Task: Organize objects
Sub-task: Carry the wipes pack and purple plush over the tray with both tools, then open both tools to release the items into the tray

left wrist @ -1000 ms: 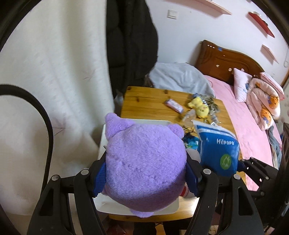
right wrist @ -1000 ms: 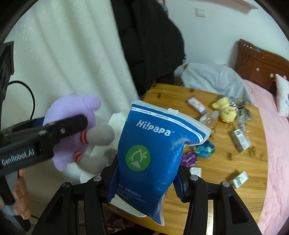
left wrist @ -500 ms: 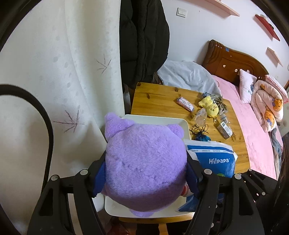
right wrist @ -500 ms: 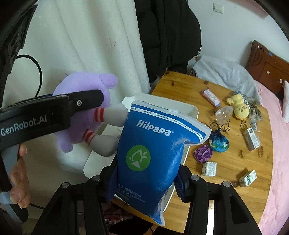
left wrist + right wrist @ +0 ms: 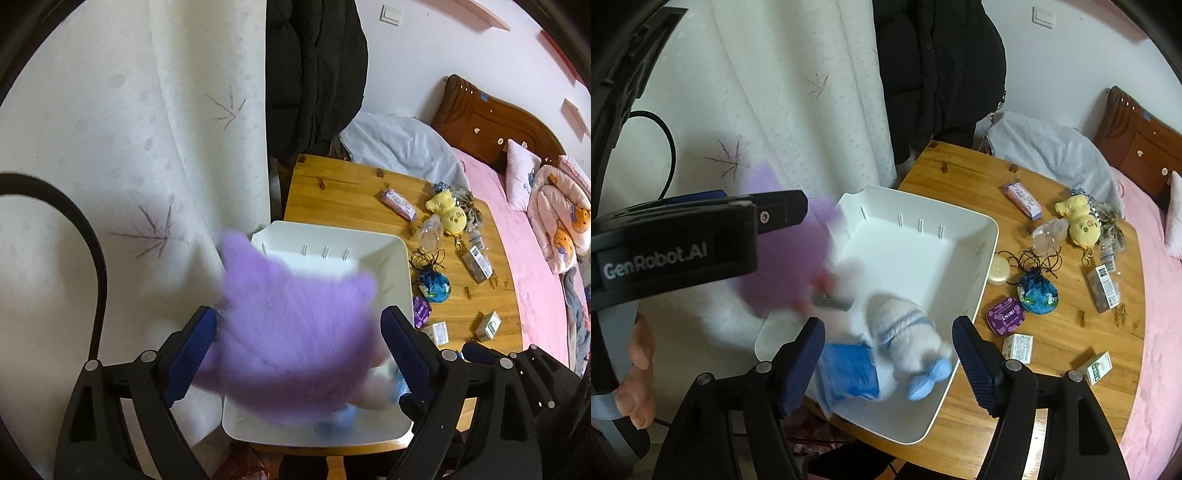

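My left gripper (image 5: pixel 299 332) is open, and the purple plush toy (image 5: pixel 295 332) is a loose blur between its spread fingers, above the white tray (image 5: pixel 369 242). In the right wrist view the plush (image 5: pixel 783 266) smears over the tray's (image 5: pixel 960 218) left rim, beside one of the left gripper's fingers (image 5: pixel 768 218). My right gripper (image 5: pixel 889 332) is open too. The blue Hipapa pouch (image 5: pixel 847 373) is blurred in the tray's near left corner, free of the pads. Beside it in the tray lies a white soft toy with blue stripes (image 5: pixel 905 332).
The tray sits on the near left corner of a wooden table (image 5: pixel 979 184). To its right lie a yellow plush (image 5: pixel 1082 225), a blue drawstring bag (image 5: pixel 1038 291), a purple mint tin (image 5: pixel 1004 315) and small boxes. A white curtain (image 5: pixel 129 147) hangs left; a pink bed (image 5: pixel 535 277) is right.
Both grippers have opened. The purple plush and the blue pouch have left the pads and dropped toward the tray; both are motion-blurred. The cameras sit higher above the tray.
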The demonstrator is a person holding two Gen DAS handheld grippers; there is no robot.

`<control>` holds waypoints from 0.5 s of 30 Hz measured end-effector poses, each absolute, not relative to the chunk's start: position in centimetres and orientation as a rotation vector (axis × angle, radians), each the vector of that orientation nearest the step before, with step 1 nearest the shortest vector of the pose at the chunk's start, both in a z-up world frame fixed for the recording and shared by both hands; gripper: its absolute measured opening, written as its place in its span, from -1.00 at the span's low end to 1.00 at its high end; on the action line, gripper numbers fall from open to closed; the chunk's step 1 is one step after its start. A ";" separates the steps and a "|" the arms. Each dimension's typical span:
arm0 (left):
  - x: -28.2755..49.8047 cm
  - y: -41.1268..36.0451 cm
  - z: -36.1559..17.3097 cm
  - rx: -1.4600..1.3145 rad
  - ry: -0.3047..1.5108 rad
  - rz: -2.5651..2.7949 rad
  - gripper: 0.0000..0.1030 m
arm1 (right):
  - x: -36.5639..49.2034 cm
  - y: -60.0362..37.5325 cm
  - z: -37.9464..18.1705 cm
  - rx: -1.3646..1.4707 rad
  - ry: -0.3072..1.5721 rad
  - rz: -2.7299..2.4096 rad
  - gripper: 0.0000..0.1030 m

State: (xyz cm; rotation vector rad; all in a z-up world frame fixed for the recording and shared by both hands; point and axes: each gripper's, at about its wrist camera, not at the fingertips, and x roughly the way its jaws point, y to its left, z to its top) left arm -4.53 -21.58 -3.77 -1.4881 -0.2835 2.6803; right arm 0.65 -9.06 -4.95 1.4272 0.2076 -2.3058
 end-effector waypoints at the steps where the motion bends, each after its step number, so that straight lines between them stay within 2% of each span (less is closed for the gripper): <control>1: -4.5 -21.6 -3.7 -1.477 -0.283 2.683 0.84 | 0.6 -9.1 -4.9 1.428 0.209 -2.306 0.41; 3: -4.5 -21.6 -3.3 -1.454 -0.275 2.690 0.90 | 0.5 -9.2 -4.9 1.429 0.213 -2.305 0.41; 15: -4.2 -21.7 -2.4 -1.439 -0.290 2.699 0.90 | 0.8 -9.2 -4.3 1.396 0.231 -2.319 0.41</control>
